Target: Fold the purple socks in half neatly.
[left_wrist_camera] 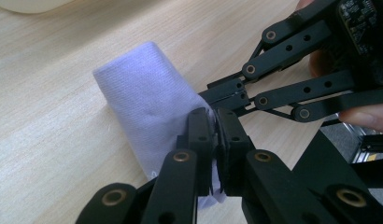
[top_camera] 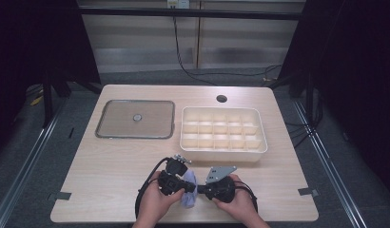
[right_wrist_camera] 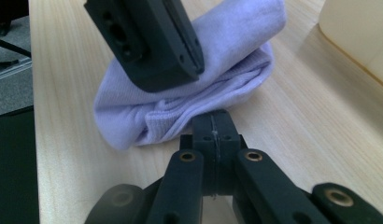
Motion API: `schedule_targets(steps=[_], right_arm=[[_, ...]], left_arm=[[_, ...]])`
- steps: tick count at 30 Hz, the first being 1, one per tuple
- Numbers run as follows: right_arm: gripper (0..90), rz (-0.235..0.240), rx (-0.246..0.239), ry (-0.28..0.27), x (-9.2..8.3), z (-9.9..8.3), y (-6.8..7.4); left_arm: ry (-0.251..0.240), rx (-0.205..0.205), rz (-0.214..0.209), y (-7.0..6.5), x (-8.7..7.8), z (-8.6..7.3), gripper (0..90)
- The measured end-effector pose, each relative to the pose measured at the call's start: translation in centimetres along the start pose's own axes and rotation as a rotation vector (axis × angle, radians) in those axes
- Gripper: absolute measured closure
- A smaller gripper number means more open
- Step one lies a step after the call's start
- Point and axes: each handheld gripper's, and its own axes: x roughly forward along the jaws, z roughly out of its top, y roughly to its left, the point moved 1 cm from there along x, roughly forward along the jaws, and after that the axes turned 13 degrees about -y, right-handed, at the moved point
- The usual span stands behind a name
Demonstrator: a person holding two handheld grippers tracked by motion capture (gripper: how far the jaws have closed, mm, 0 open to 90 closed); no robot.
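Both grippers, left and right, were clamped on the folded lilac cloth at table's six o'clock, mid-fold; next move likely called for coordinated lifting.

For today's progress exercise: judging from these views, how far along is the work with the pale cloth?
Done: the cloth already lies folded into a bundle near the table's front edge. In hand: the left gripper and right gripper both pinch its edges. Left: the divided tray holds nothing and its lid lies aside, so stowing probably remains.
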Motion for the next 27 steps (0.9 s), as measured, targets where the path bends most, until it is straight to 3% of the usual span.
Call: schedule_targets(steps=[19, 27], right_arm=[[90.0, -0.022, 0.046, -0.012, -0.3, -0.2, -0.8], [90.0, -0.018, 0.066, -0.048, -0.8, 0.2, -1.2]], left_arm=[[-0.008, 0.043, 0.032, -0.2, 1.1, -0.8, 85.6], [-0.019, 0.070, 0.046, -0.3, 1.1, -1.0, 85.4]])
